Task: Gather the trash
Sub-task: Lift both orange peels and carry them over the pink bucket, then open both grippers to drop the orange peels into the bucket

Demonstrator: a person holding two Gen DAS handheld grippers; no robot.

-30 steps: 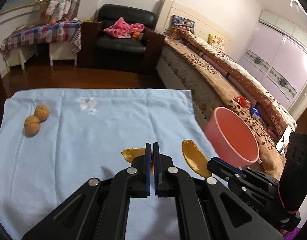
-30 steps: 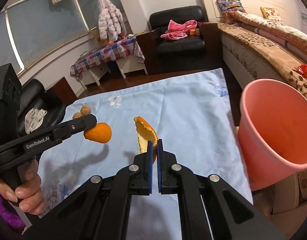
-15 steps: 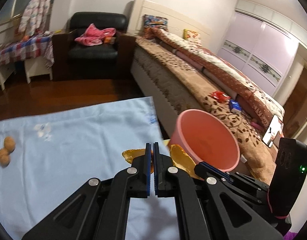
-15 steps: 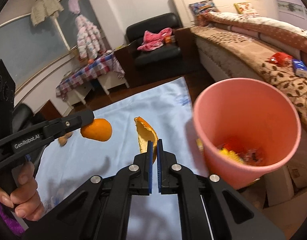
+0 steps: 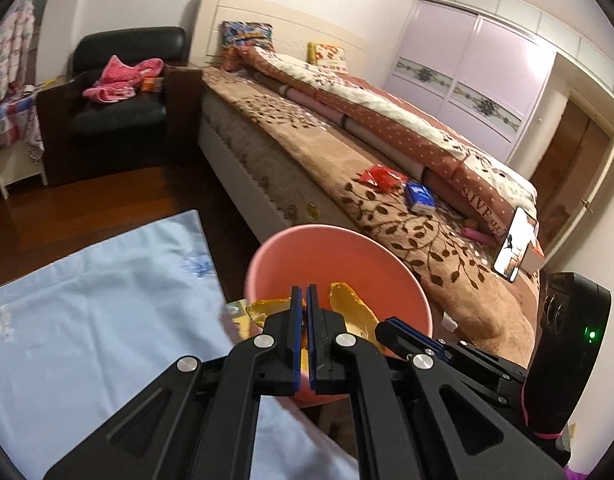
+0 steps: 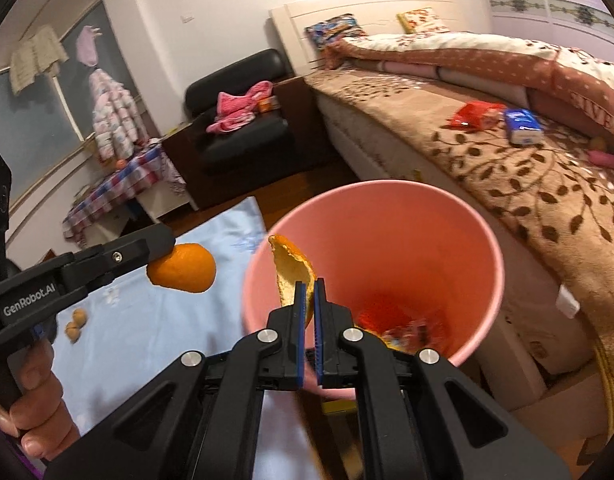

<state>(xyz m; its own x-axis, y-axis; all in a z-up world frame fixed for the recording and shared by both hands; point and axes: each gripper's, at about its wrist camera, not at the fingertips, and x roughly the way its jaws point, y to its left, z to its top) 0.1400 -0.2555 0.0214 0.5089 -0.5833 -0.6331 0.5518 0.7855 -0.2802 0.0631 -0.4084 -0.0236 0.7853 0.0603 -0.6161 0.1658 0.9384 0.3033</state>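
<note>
On the far left of the right wrist view, two walnuts [image 6: 75, 322] lie on the blue cloth [image 6: 155, 344] over the bench, well apart from the action; whether they count as trash is not clear from here.

Next comes the left tongs [image 6: 163, 250], held by a hand [image 6: 35, 396] at the grip. They are clamped fully shut on a rounded piece of orange peel [image 6: 185, 267], which hangs in the air above the cloth, just short of the bin. The left wrist view shows the same tongs [image 5: 305, 300] with the peel's pale inside [image 5: 267, 308] sticking out to the left of the closed pads, and the bin's mouth right behind. Held high like this, the peel can clear the rim and drop in once let go.

To the right, the right tongs [image 6: 309, 296] are also pinched tight, on a curled peel strip [image 6: 291, 276] standing upright over the near rim of the pink bin [image 6: 459, 208]. That strip looks the closer of the two to release.

The bin stands off the bench's edge, between bench and bed [image 6: 507, 160], probably so that scraps can be carried straight across. Wrappers [image 6: 403, 326] already lie at its bottom.

On the bed, farther right, sit a red packet [image 6: 473, 114] and a blue pack [image 6: 521, 126], possibly later pickups.
</note>
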